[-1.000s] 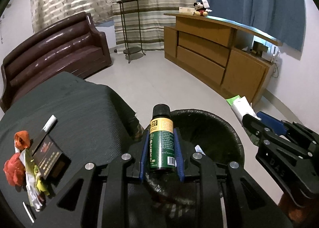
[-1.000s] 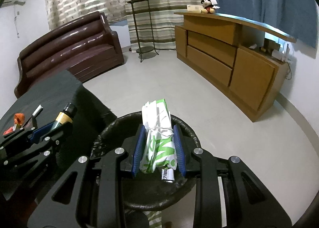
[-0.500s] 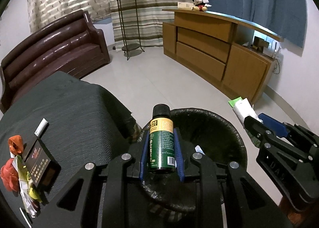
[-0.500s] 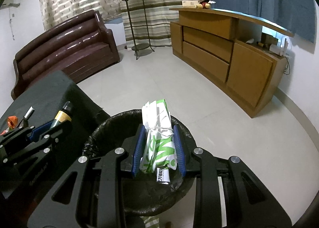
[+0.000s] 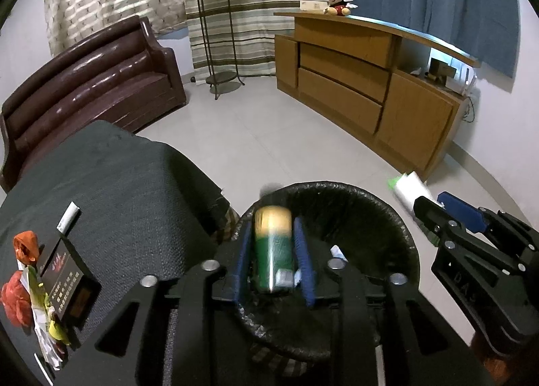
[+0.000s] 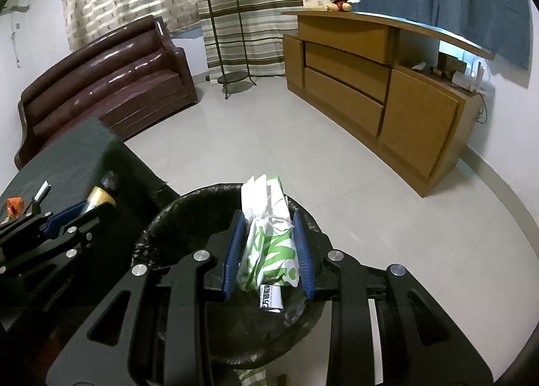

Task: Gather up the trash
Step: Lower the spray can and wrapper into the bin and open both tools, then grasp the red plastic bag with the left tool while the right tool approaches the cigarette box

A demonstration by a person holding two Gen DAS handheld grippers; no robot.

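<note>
A green bottle with a gold band (image 5: 273,251) sits blurred between the pads of my left gripper (image 5: 273,227), whose jaws are opening. It hangs loose over the black-lined trash bin (image 5: 387,204), with gaps on both sides. My right gripper (image 6: 268,217) is also opening its jaws, but the pads still touch a white and green plastic bag (image 6: 269,244) over the same bin (image 6: 188,204). A small white printed tube (image 6: 269,298) lies in the bin below the bag. Each gripper shows in the other's view: right gripper (image 5: 434,207), left gripper (image 6: 87,207).
Left of the bin stands a table under dark cloth (image 5: 118,190) with a dark box (image 5: 65,281), red scraps (image 5: 15,298) and a white stick (image 5: 69,220). Beyond are a brown sofa (image 5: 94,82), a plant stand (image 5: 215,49) and a wooden cabinet (image 5: 353,82) on pale floor tiles.
The left jaws have spread, and the green bottle has slipped lower between them and is blurred. The right jaws have widened a little, and the bag stays in place.
</note>
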